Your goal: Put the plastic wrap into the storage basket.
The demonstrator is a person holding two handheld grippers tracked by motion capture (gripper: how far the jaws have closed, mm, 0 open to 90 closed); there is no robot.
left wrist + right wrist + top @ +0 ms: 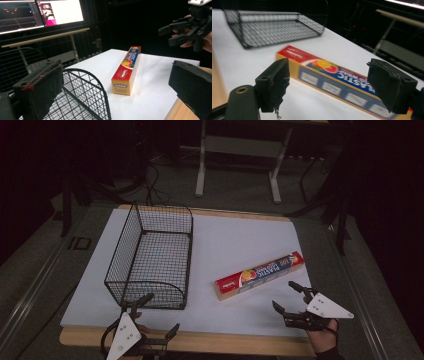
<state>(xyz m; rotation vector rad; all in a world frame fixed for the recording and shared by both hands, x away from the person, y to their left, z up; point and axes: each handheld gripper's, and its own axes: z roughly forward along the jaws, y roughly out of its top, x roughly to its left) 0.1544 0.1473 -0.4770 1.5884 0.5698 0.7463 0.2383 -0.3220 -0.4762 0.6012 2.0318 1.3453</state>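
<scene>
Two open claws: I'm aiming my right claw [287,296] at the plastic wrap box [260,275] just ahead; gripping off-centre risks tipping it.

The right gripper [327,87] holds its two black jaws wide apart, nothing between the pads. Beyond them a long plastic wrap box [332,77] lies flat on the white table [242,65]. A wire basket [272,27] stands farther back.
</scene>
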